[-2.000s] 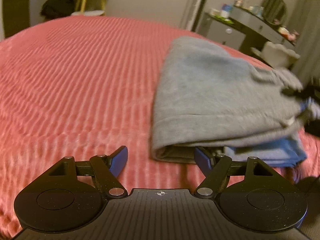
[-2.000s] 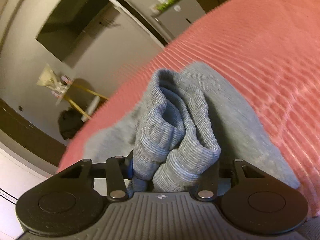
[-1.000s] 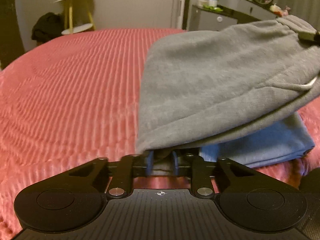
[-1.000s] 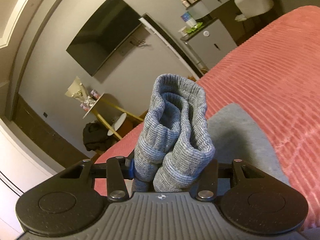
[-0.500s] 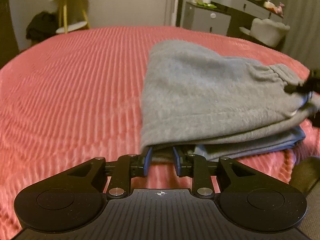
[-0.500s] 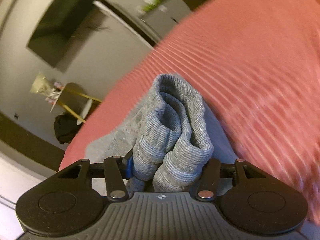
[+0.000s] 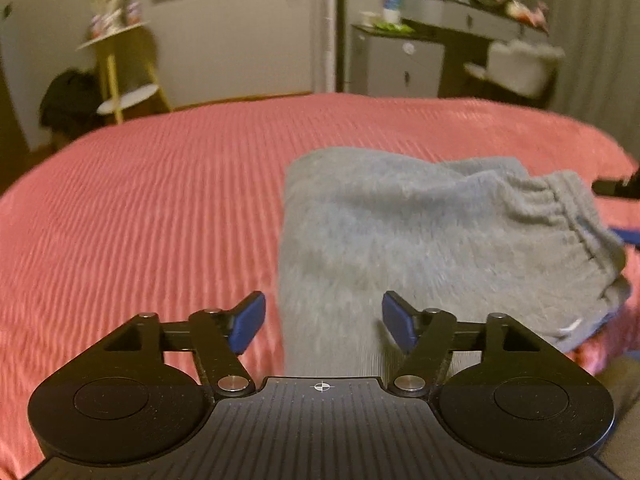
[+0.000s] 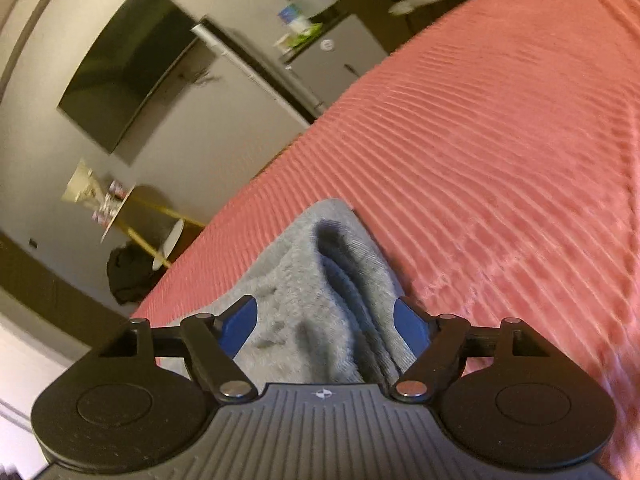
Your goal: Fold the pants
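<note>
The grey sweatpants (image 7: 432,236) lie folded in a thick stack on the pink ribbed bedspread (image 7: 152,216), with the elastic waistband (image 7: 560,204) at the right. My left gripper (image 7: 323,322) is open, its blue pads either side of the near folded edge and apart from the cloth. My right gripper (image 8: 325,326) is open over the waistband end of the pants (image 8: 320,288), jaws wide and holding nothing. The right gripper's tip shows at the far right edge of the left wrist view (image 7: 616,190).
The bedspread (image 8: 500,184) stretches away on all sides of the pants. Beyond the bed stand a yellow side table (image 7: 120,64), a dark bag (image 7: 68,104) on the floor, a grey cabinet (image 7: 396,64) and a wall television (image 8: 128,76).
Both grippers were shut on the pants and lifted them, then lowered them. Now both have opened and let go, and the folded pants rest on the bed.
</note>
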The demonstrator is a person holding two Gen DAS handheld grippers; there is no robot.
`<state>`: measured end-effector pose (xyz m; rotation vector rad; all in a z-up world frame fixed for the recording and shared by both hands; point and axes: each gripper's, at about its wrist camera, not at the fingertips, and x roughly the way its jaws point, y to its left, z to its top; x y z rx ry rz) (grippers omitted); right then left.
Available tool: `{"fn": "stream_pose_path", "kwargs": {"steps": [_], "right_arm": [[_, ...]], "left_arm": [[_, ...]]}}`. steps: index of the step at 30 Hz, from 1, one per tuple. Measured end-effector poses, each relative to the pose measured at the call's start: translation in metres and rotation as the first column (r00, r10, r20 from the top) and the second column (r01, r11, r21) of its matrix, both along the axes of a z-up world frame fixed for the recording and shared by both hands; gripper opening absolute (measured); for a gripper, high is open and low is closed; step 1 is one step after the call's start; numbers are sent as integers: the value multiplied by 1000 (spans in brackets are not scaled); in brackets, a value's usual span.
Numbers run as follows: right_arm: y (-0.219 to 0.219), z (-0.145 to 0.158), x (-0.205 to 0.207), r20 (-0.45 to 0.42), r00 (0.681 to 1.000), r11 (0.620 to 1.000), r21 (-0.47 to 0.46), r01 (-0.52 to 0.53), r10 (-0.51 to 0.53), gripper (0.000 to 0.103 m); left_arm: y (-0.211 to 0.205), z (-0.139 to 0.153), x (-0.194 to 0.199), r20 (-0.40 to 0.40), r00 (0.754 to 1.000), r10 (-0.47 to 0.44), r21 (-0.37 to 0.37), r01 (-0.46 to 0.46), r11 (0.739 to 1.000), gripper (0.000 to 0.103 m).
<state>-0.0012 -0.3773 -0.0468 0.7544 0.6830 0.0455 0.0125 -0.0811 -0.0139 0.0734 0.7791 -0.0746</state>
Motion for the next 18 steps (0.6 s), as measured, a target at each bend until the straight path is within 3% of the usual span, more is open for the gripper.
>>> {"fn": "stream_pose_path", "kwargs": {"steps": [3,6,9,12,14,16,17,18], "right_arm": [[5,3,13,31,996,996,-1,-84,84,77],[1,-5,35,-4,991,991,31,-133,133,77],[-13,-20,55,-35,987,975,165,-146,154,76],[-24,-35,72,-56,985,952,271,-141,161,75],[-29,-44,81,-42,984,936,318,-149,171,65],[-29,-48,88,-56,984,941,303,-147,172,34],[-28,-48,92,-64,983,951,268,-152,175,31],[-28,-47,92,-59,982,958,239,-160,178,29]], "left_arm": [[-5,-7,29,-23,1000,13,18,-13,1000,74],[4,-15,55,-57,997,51,-6,-52,999,75],[16,-22,80,-96,993,69,-26,-72,997,78],[28,-28,98,-147,989,36,-132,-56,990,81],[33,-33,111,-178,984,11,-214,-50,975,81],[34,-37,121,-193,981,-5,-270,-48,962,76],[33,-39,124,-198,980,-4,-280,-53,959,73],[31,-40,126,-200,980,-4,-280,-53,959,63]]}}
